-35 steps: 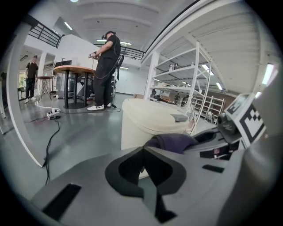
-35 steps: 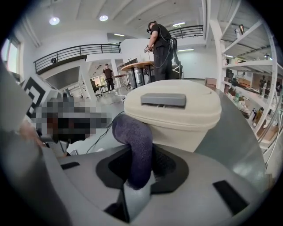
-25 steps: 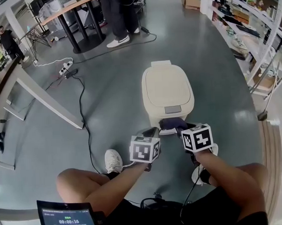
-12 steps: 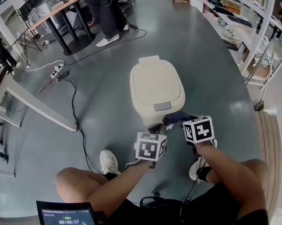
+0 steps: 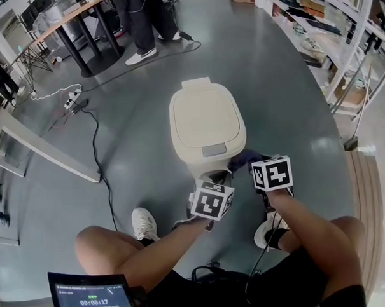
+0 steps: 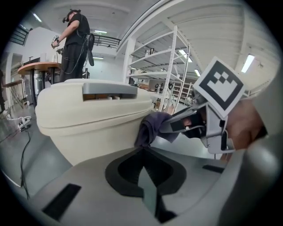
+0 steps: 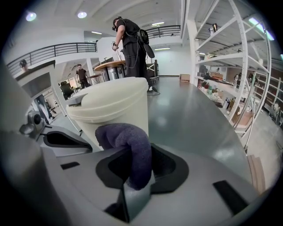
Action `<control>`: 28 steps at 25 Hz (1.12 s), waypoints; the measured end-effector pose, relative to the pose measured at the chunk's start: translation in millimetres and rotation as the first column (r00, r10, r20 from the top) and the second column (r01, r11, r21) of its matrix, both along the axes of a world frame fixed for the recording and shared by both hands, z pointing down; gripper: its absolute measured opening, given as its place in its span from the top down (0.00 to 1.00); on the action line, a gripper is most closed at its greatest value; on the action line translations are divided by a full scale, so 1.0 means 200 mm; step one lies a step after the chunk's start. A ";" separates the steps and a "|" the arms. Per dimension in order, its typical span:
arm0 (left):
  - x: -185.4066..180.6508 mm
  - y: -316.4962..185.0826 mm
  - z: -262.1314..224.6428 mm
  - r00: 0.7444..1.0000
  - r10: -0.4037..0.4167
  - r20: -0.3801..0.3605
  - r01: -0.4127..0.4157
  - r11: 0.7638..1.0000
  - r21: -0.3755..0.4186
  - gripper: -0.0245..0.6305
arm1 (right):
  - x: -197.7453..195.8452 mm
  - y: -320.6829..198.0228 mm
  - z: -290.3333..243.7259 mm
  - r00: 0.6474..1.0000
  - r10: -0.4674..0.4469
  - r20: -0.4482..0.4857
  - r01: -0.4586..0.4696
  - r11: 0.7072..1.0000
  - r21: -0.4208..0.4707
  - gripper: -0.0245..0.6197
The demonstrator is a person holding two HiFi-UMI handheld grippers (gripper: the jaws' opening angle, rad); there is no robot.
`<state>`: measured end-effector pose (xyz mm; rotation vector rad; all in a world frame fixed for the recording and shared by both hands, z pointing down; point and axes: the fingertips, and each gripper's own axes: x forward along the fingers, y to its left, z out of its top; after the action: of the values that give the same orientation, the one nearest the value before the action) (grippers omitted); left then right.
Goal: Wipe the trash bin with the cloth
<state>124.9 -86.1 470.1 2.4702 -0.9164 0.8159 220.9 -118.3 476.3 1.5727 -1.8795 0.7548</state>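
While cloth against trash bin, cable leftward.

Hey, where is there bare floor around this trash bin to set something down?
Widest bare floor lies right of the trash bin, up to the shelving. Behind the bin it is open as far as the standing person's shoes. Leftward it is free until the black cable. The near side is crowded: left gripper, right gripper, cloth, your shoes.

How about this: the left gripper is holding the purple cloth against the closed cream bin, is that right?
Not quite. The right gripper holds the purple cloth against the closed cream bin, as the right gripper view shows; the left gripper is shut on nothing.
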 end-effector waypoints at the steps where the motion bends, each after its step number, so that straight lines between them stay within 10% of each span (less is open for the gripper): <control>1: 0.02 -0.01 0.00 1.000 0.002 -0.002 -0.002 1.000 0.000 0.97 | 0.01 -0.01 0.00 1.000 0.002 0.000 -0.002 1.000 -0.001 0.82; 20: 0.03 0.06 0.21 0.992 0.095 0.081 -0.094 0.995 -0.020 0.97 | 0.02 0.13 0.14 0.997 -0.052 -0.056 0.049 0.997 -0.052 0.82; 28: -0.38 0.03 0.25 0.991 -0.130 0.042 0.134 0.984 -0.113 0.97 | -0.32 0.19 0.25 0.975 -0.211 -0.065 0.204 0.973 -0.104 0.82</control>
<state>48.7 -80.3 519.7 2.2760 -1.0042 0.8444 157.4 -79.8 526.4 1.3024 -1.8871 0.6740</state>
